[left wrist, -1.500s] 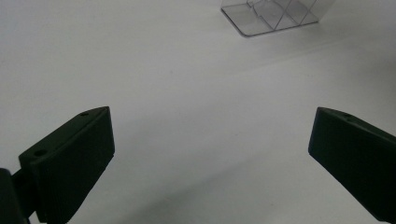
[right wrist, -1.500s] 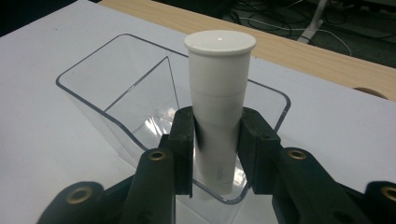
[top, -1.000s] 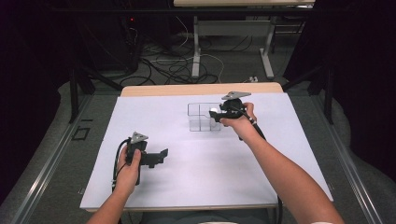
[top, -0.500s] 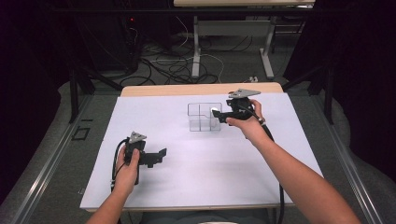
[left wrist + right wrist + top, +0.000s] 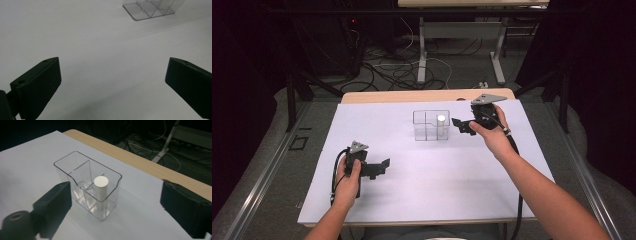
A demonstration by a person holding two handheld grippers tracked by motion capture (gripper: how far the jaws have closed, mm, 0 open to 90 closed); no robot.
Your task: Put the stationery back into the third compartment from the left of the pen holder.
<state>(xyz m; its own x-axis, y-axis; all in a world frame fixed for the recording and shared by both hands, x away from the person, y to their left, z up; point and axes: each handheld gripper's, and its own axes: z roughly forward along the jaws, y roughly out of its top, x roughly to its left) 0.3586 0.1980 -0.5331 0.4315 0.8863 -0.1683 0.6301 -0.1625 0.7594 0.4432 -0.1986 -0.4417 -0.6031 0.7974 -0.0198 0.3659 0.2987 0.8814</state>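
The short white cylinder with a flat top (image 5: 100, 188) stands upright inside the clear plastic organiser box with inner partitions (image 5: 75, 161), in the compartment at the end nearest the right gripper (image 5: 463, 126); in the high view the same cylinder (image 5: 441, 125) shows in the box's right-hand section, its top just below the rim. It rests on the box floor, touched by nothing, which I judge to mean it has been deposited and let go. Its surface is matt, uniform and unmarked, with a clean circular end face; the material cannot be told. The box (image 5: 431, 125) sits on the white sheet covering the table (image 5: 422, 200), toward the far middle, its walls transparent enough to show the divider and the cylinder's full height. The right gripper hangs just beside the box on its right, jaws pointing at it; they have just been opening and now stand spread wide with nothing between them, the box lying ahead of the tips in the right gripper view. That posture suits a withdrawal after release. The left gripper (image 5: 379, 167) is held low over the near left of the sheet, well apart from the box, jaws spread and empty, bare sheet between them in the left gripper view; I judge it idle. A pale wooden table edge (image 5: 427, 95) shows beyond the sheet.
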